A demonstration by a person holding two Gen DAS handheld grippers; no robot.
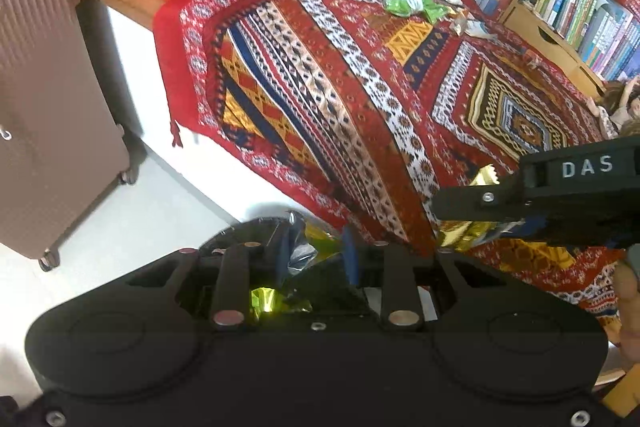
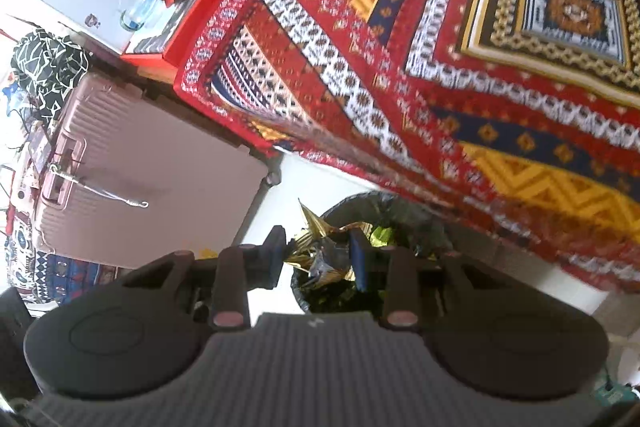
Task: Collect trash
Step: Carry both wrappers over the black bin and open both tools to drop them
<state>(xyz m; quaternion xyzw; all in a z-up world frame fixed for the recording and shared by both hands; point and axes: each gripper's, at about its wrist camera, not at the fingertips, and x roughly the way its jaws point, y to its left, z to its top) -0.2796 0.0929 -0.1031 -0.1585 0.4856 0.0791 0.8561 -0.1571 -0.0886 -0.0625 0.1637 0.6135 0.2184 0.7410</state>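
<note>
Two grippers, left point(image 1: 316, 251) and right point(image 2: 320, 251), each clamp a gold wrapper point(image 2: 320, 239) over the half-hidden bin point(image 2: 384, 211) beside the bench point(image 1: 360, 99) and suitcase point(image 1: 48, 99).

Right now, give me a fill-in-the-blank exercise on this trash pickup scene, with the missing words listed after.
1. The right gripper holds a crumpled ____ foil wrapper in its jaws.
2. Below that wrapper stands a bin lined with a ____ bag.
3. The crumpled wrappers left on the patterned cloth are mostly ____ and white.
4. Beside the table stands a ____ suitcase.

Missing words: gold; black; green; pink
</note>
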